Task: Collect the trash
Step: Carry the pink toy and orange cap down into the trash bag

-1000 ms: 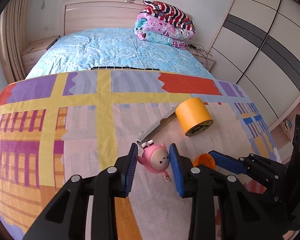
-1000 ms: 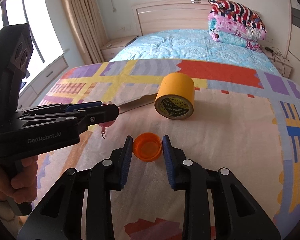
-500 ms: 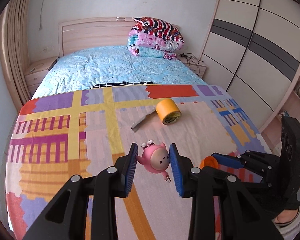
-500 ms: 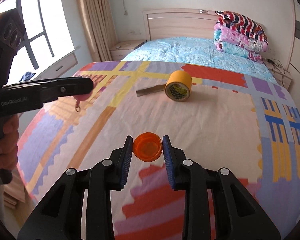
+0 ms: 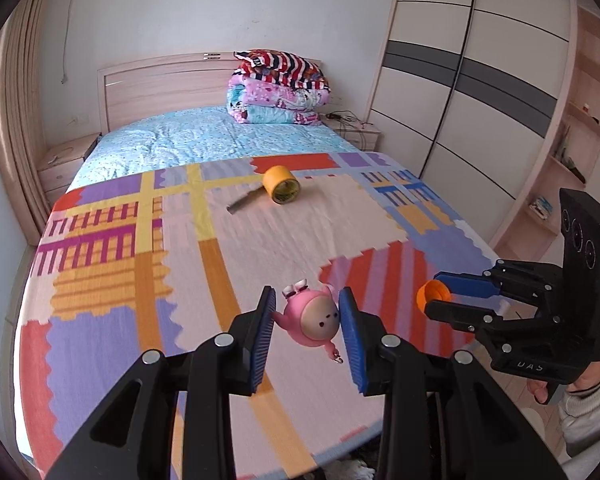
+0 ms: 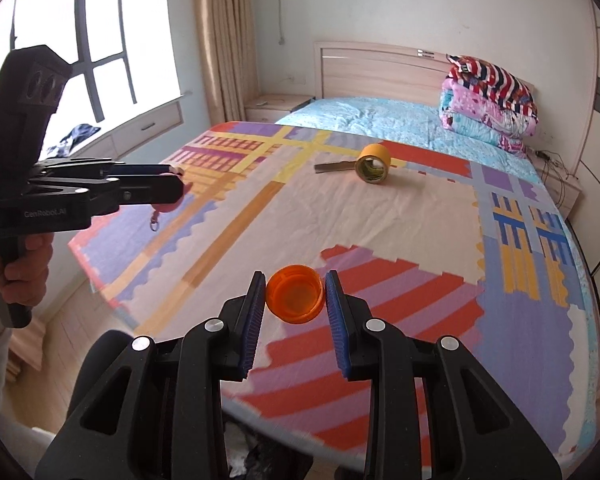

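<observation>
Left gripper (image 5: 307, 318) clamps a pink toy figure (image 5: 312, 320) between its pads, lifted above the near end of the patterned bedspread (image 5: 140, 280). Right gripper (image 6: 296, 300) pinches an orange cap (image 6: 295, 299), also held in the air. A yellow tape roll (image 6: 373, 164) lies farther up the bed.

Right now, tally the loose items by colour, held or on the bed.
Pink: 1, round pink plastic figurine keychain
Orange: 1, round orange plastic bottle cap
Yellow: 1, yellow tape roll
Grey: 1, flat grey metal strip
Total: 4
</observation>
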